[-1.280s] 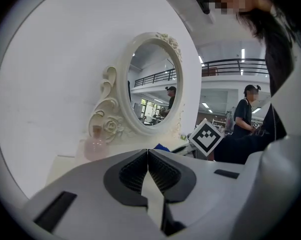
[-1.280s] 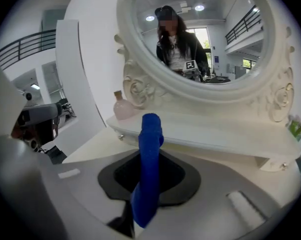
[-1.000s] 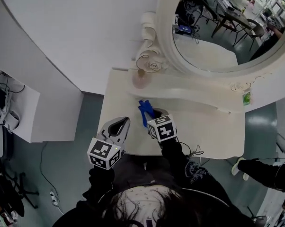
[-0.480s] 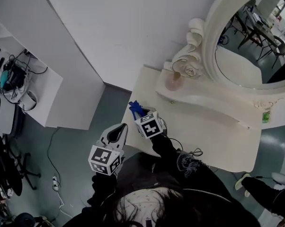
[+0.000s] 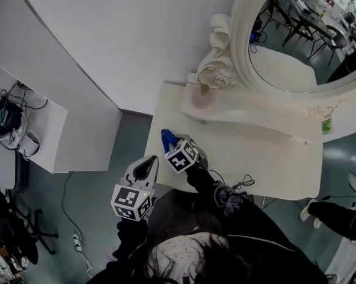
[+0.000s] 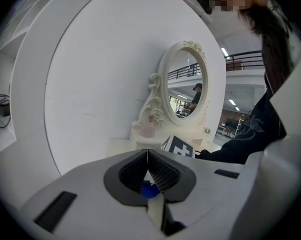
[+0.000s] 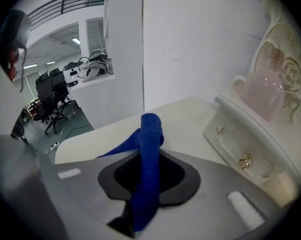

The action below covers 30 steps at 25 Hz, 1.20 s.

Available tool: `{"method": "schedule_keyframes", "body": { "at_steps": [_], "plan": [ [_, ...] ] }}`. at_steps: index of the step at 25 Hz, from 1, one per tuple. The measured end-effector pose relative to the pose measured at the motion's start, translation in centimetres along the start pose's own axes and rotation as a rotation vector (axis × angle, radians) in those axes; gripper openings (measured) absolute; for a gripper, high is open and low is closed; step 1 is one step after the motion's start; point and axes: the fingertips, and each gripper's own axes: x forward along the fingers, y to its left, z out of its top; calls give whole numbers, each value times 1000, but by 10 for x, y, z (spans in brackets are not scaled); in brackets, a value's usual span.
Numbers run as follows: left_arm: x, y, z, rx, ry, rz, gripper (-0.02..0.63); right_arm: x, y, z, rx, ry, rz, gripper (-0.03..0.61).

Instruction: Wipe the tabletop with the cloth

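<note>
Right gripper (image 5: 174, 148) pinches the blue cloth (image 7: 150, 134), which sticks out past its tips over the tabletop's (image 5: 255, 158) left edge. The unwiped surface lies toward frame right. Left gripper (image 6: 148, 156) is pressed together and empty, lower left, off the table.

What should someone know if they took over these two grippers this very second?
Right gripper: shut on the blue cloth, at the front left corner of the tabletop. Whether the cloth touches the surface cannot be told.
Left gripper: shut, empty, held near that corner.
Pink bottle: on the raised shelf, clear of the wiping surface.
Done: cloth is in hand; no wiped area shows.
Left: probably press the cloth down and sweep across to the tabletop's right end.
</note>
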Motion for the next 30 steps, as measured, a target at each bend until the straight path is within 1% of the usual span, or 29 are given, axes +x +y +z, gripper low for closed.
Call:
{"method": "schedule_keyframes", "body": {
  "at_steps": [4,6,11,18,22,30],
  "plan": [
    [13,-15,0,10,5,-51,2,-10,-22,-16,-50,15,-79,74],
    [18,-22,1,17,5,-72,2,-16,-34,-23,-52,18,-110,74],
    [34,-43,4,42,14,-123,2,-35,-62,-46,2,23,-164,74],
    [58,-90,12,94,22,-188,2,-69,-109,-91,50,37,-237,74],
    [72,-124,14,118,35,-217,2,-92,-135,-118,102,36,-260,74],
    [106,-207,14,149,56,-276,2,-139,-189,-181,162,38,-292,74]
  ]
}}
